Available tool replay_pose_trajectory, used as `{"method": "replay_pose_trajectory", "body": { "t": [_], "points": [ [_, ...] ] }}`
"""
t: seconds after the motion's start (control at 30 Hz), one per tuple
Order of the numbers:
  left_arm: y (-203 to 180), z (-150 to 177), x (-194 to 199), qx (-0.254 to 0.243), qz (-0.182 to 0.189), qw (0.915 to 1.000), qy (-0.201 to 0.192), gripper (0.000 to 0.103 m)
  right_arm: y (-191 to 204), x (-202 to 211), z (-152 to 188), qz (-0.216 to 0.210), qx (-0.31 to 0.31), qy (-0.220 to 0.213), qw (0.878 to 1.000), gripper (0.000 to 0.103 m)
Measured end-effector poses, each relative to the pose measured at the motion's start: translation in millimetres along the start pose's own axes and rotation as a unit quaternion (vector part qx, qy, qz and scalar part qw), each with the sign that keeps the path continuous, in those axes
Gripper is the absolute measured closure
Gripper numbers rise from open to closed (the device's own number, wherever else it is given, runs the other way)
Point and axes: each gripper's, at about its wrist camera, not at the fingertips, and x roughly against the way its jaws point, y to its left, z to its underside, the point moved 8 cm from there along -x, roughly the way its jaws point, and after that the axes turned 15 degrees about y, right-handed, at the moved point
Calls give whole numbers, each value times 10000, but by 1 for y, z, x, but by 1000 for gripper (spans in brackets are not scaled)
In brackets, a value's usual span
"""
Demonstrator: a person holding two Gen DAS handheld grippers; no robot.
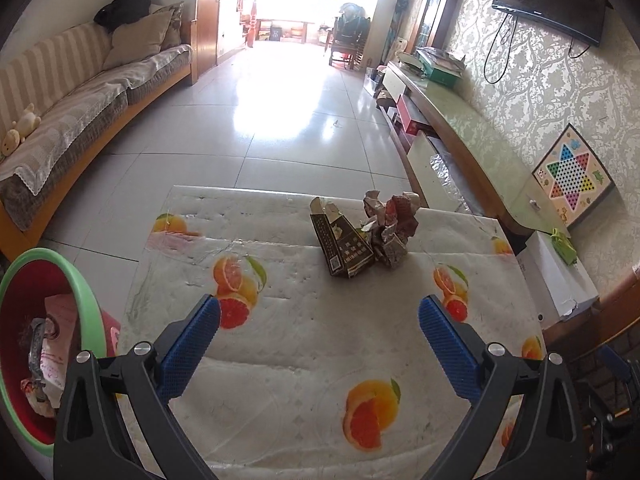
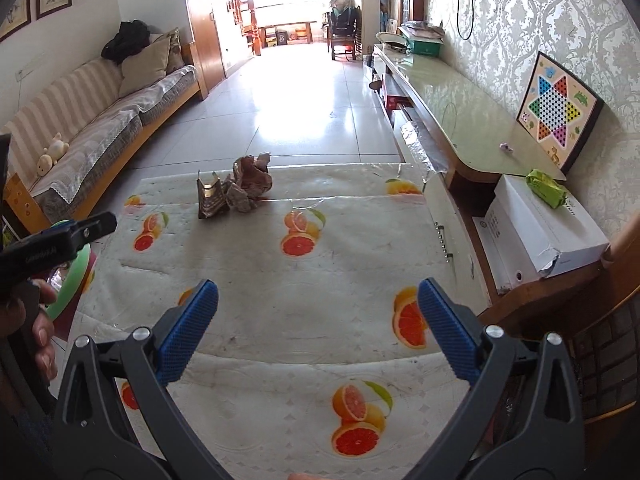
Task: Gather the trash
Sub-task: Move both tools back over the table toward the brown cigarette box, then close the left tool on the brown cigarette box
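both tools are wide apart and carrying nothing, so going by these two views the collecting is still mostly ahead.

nearest in the left wrist view, the left tool (image 1: pixel 319 312) sits bottom centre with its blue pads (image 1: pixel 191 350) spread over the fruit-print cloth on the desk (image 1: pixel 280 340). same deal in the right wrist view: the right tool (image 2: pixel 318 296) is released at the bottom of the frame, just bare cloth between the pads. it hangs over the near part of the desk and points down the room.

at the left edge of the left view there's a trash bin (image 1: pixel 86 300) with a green rim and red inside, sitting off the desk's left side. there's already some paper and wrapper stuff in it, so my guess is a bit has gone in, can't say how much. in the right view the left tool's black body pokes in from the left edge, with the person's hand (image 2: pixel 38 328) gripping it.

further up, right of centre in the left view, the leftover trash: an opened cigarette pack (image 1: pixel 342 240) standing on the cloth, and a crumpled wrapper wad (image 1: pixel 390 224) touching it on its right. both are near the desk's far edge, well apart from either tool. the left tool is roughly lined up with them, the right one looks further off, so i'd bet on the left going first.
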Motion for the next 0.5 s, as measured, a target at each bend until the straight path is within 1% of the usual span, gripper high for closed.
{"method": "replay_pose_trajectory", "body": {
  "t": [0.17, 0.3, 0.5],
  "points": [
    [3, -34, -46, 194, -129, 9995, 211, 8, -10, -20, 4, -139, -112, 129, 9998, 5],
    [8, -50, -76, 417, -185, 9979, 450, 8, -13, -34, 6, -184, -117, 189, 9996, 5],
    [6, -61, -104, 479, -298, 9962, 664, 19, -18, -52, 10, -264, -164, 294, 9991, 5]
  ]
}}
